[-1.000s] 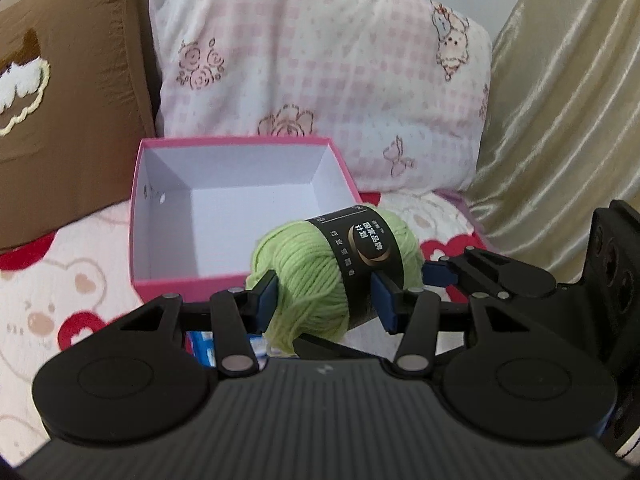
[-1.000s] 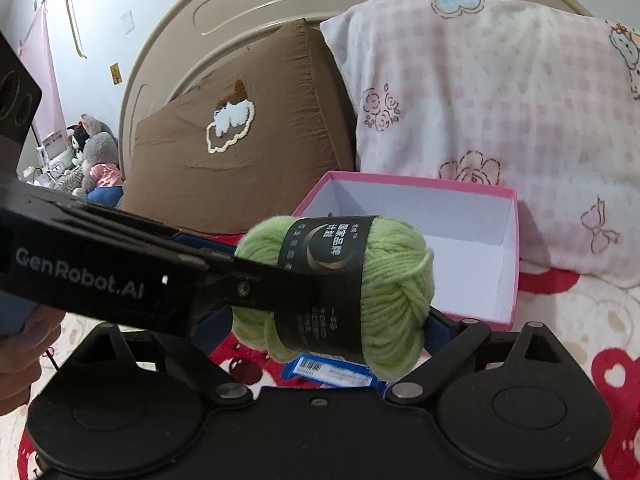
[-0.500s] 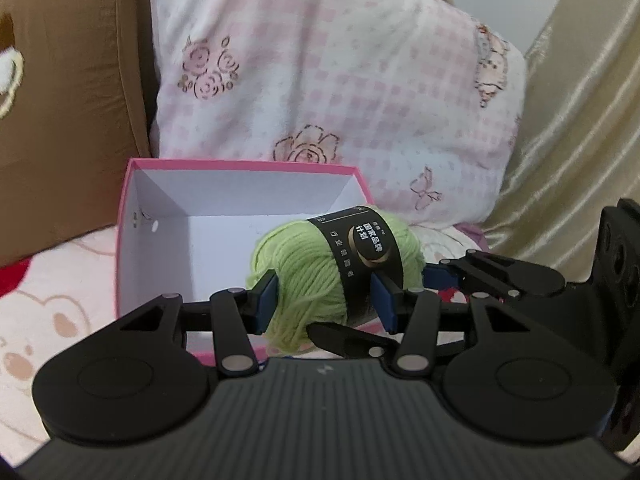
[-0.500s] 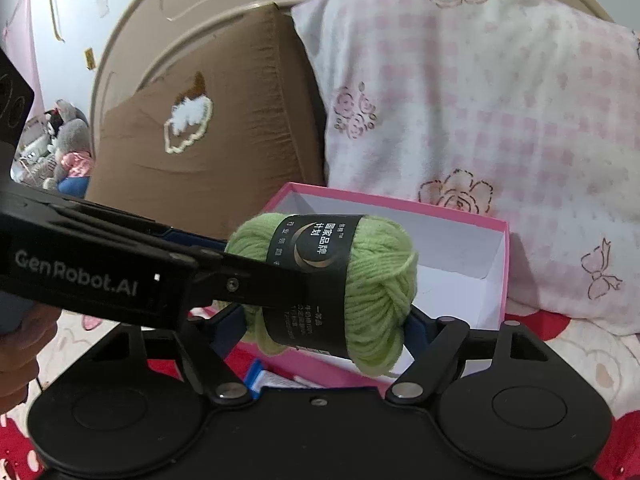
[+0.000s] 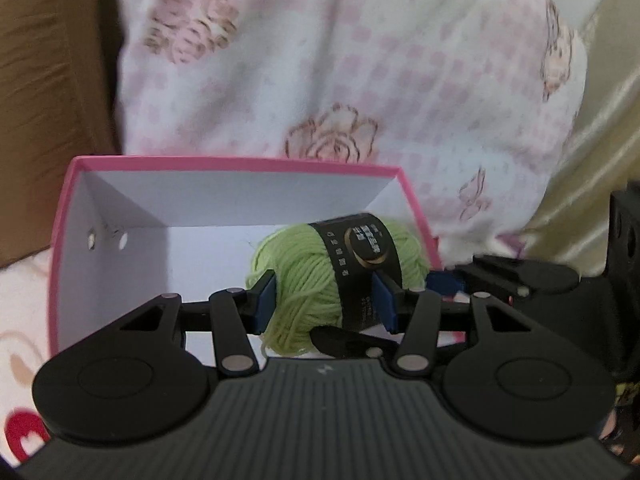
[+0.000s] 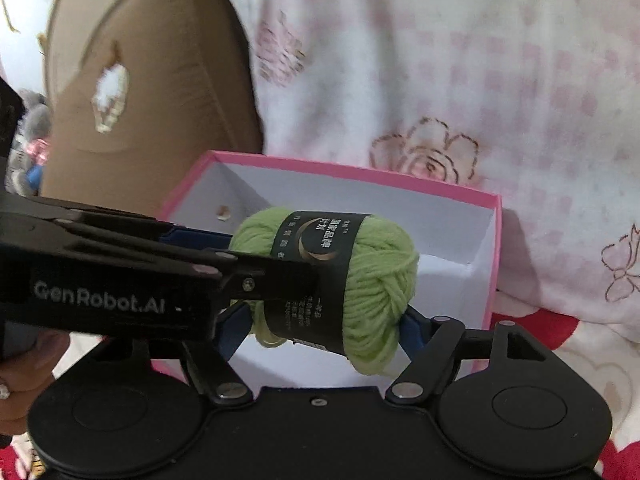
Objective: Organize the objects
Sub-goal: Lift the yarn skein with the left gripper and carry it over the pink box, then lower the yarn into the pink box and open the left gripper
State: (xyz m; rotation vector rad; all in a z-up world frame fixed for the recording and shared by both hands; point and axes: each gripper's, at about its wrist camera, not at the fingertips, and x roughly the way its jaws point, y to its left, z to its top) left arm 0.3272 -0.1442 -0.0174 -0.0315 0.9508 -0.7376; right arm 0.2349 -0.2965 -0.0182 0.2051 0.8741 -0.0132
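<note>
A green yarn ball (image 5: pixel 304 280) with a black paper band hangs over the open pink box (image 5: pixel 240 162), whose inside is white and bare. My left gripper (image 5: pixel 326 300) is shut on the ball, blue pads pressing its two sides. In the right wrist view the same yarn ball (image 6: pixel 376 280) sits between the blue pads of my right gripper (image 6: pixel 324 320). Its jaws are closing, and both pads touch the wool. The left gripper's fingers (image 6: pixel 240 268) cross in from the left and hide part of the ball. The box (image 6: pixel 494 240) lies just behind and below.
A pink-checked pillow (image 5: pixel 360 60) stands right behind the box, with a brown pillow (image 6: pixel 160 80) to its left. A gold curtain (image 5: pixel 600 120) hangs on the right. The box rests on a bed sheet (image 6: pixel 560 340) with red hearts. A hand (image 6: pixel 24 360) shows at lower left.
Both grippers carried the yarn ball forward and down, from in front of the box to over its opening. The right gripper's jaws narrowed onto the ball. The left grip stayed the same.
</note>
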